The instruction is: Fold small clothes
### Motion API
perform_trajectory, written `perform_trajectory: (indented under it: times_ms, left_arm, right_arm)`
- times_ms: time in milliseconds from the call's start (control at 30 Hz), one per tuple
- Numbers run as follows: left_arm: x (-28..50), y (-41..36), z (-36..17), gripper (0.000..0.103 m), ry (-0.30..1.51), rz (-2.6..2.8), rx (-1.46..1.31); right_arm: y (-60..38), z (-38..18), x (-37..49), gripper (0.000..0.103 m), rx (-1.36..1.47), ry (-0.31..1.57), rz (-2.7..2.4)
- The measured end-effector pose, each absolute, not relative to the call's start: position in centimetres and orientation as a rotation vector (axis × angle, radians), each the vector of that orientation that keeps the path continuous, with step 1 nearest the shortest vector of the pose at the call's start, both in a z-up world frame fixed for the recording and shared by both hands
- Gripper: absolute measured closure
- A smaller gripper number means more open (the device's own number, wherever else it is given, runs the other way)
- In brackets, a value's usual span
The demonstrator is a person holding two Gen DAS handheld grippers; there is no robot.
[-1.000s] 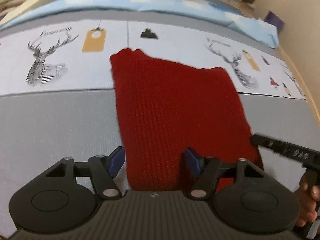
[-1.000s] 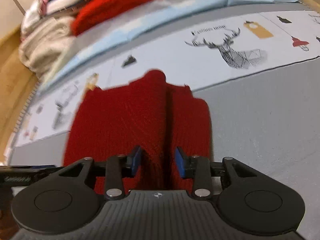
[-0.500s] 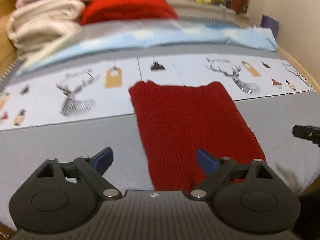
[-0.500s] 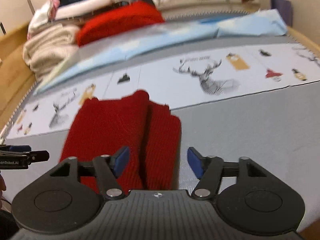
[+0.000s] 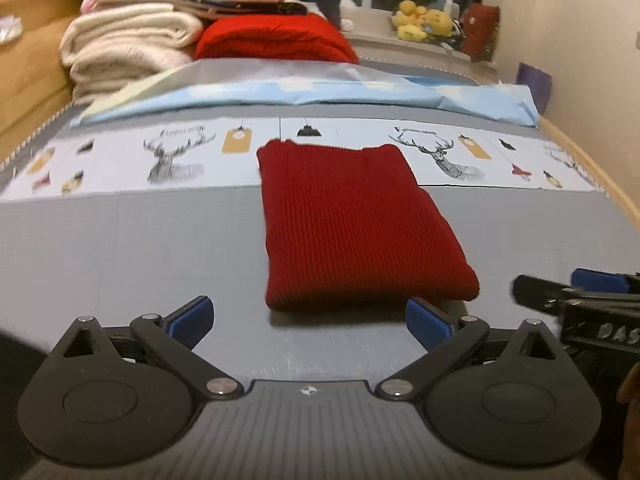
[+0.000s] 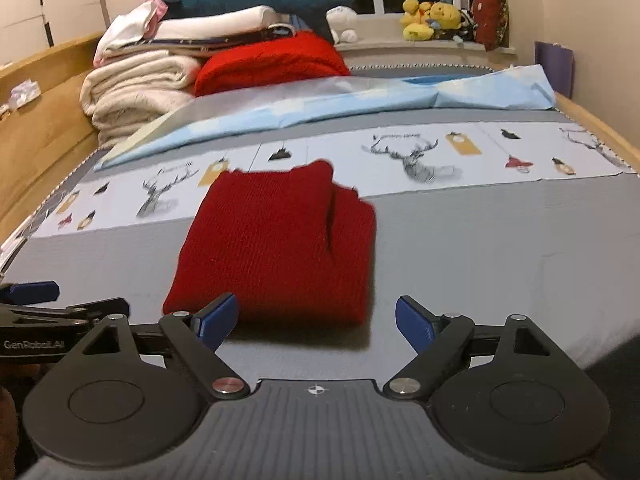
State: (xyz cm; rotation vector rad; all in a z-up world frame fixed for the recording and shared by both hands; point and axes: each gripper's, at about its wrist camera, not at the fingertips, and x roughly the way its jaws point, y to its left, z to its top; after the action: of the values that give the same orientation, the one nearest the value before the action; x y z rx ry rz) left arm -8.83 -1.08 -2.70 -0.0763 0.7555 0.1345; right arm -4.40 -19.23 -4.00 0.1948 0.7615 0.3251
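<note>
A dark red knitted garment (image 5: 352, 220) lies folded into a rectangle on the grey bed cover (image 5: 120, 240), its far edge on the deer-print strip. In the right wrist view the same garment (image 6: 276, 244) shows a fold line down its right side. My left gripper (image 5: 310, 318) hangs just short of the garment's near edge, jaws opening wide, nothing between them. My right gripper (image 6: 316, 318) is also back from the near edge, jaws opening, nothing gripped. Each gripper shows at the edge of the other's view.
A stack of folded cream blankets (image 5: 128, 52), a bright red knit (image 5: 276, 40) and white and teal textiles sit at the far end. A light blue sheet (image 5: 320, 94) lies across the bed. Wooden bed rails (image 6: 44, 120) run along both sides. Plush toys (image 6: 432, 16) sit on the sill.
Both grippers have let go of the red garment, opened wide and pulled back and up from it. The garment now lies flat and folded, farther off in both views.
</note>
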Motion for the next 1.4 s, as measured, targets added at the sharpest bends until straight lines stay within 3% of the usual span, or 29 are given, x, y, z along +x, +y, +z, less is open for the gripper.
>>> perform_trajectory:
  times_ms: [1400]
  left_arm:
    - [-7.5, 0.2, -4.2, 0.001, 0.749, 0.137, -0.101]
  right_arm:
    - [-14.6, -5.2, -3.2, 0.016, 0.099, 0.777, 0.341]
